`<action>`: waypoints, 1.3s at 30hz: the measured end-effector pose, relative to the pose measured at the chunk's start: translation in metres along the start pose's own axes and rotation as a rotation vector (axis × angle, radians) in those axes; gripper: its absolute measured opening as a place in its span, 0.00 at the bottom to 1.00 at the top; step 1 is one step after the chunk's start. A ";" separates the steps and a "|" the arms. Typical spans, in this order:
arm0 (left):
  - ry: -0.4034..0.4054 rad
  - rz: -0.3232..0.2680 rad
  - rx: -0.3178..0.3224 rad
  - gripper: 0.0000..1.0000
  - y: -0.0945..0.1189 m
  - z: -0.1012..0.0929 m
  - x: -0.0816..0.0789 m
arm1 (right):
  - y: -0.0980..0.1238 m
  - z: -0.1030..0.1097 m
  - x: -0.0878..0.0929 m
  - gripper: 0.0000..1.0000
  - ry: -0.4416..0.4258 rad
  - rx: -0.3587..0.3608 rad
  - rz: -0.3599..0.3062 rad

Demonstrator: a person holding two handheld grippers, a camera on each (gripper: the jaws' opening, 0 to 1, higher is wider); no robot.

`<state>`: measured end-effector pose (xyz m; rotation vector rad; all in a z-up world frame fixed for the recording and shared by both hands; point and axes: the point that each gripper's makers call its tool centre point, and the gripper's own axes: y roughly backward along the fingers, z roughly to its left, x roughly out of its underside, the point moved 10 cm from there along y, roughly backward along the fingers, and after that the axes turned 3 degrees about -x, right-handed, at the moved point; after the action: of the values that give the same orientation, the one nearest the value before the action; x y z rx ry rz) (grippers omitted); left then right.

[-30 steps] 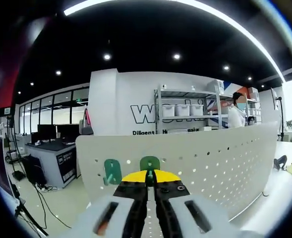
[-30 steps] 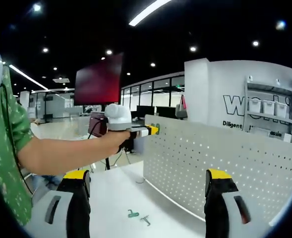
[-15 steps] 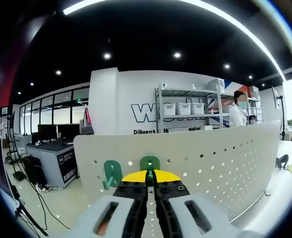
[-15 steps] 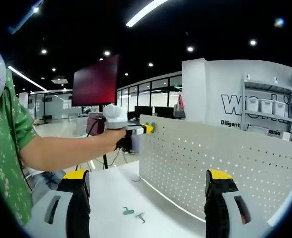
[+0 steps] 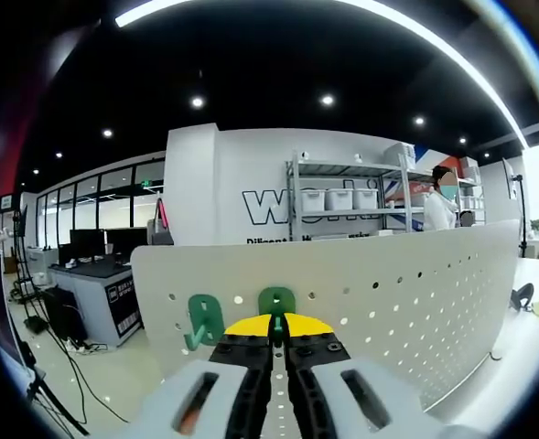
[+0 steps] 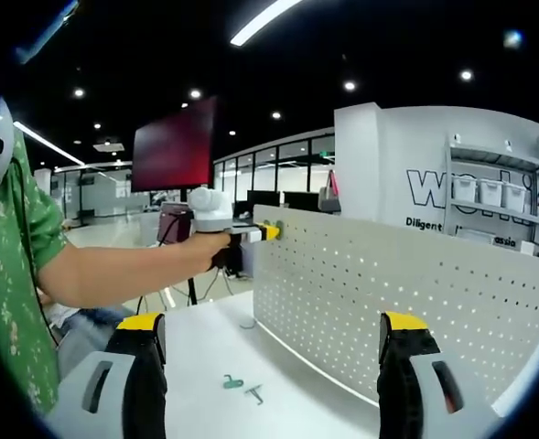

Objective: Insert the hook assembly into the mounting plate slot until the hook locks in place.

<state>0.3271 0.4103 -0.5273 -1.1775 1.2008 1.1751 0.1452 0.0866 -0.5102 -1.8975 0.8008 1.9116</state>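
Observation:
In the left gripper view my left gripper (image 5: pixel 274 322) is shut on a green hook (image 5: pixel 275 303), held against the upper part of the white perforated mounting plate (image 5: pixel 415 302). A second green hook (image 5: pixel 202 320) hangs on the plate just to its left. In the right gripper view the left gripper (image 6: pixel 267 232) shows at the plate's (image 6: pixel 397 302) top left corner, held by a person's arm (image 6: pixel 113 274). My right gripper (image 6: pixel 269 343) stands open, with nothing between its yellow-tipped fingers (image 6: pixel 400 329). Two small hook parts (image 6: pixel 242 388) lie on the white table (image 6: pixel 187 347).
The pegboard stands upright on the table, curving across both views. Behind it are shelves with white bins (image 5: pixel 342 201), a wall with lettering, desks with monitors (image 5: pixel 95 245) and a person (image 5: pixel 438 206) standing at the right. A red screen (image 6: pixel 173 146) hangs behind the arm.
The left view has shifted slightly, so the second green hook now shows more fully at the plate's left edge. In the right view the arm and the plate have slid a little left.

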 end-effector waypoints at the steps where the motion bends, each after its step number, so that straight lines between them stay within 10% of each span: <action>1: 0.001 0.000 -0.001 0.03 0.000 0.000 0.000 | 0.000 0.000 0.000 0.99 0.001 -0.001 0.002; 39: -0.077 0.005 0.019 0.03 -0.003 0.002 0.000 | -0.001 -0.003 0.005 0.98 -0.008 0.005 0.021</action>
<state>0.3301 0.4120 -0.5268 -1.1060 1.1555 1.1993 0.1475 0.0848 -0.5155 -1.8847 0.8251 1.9265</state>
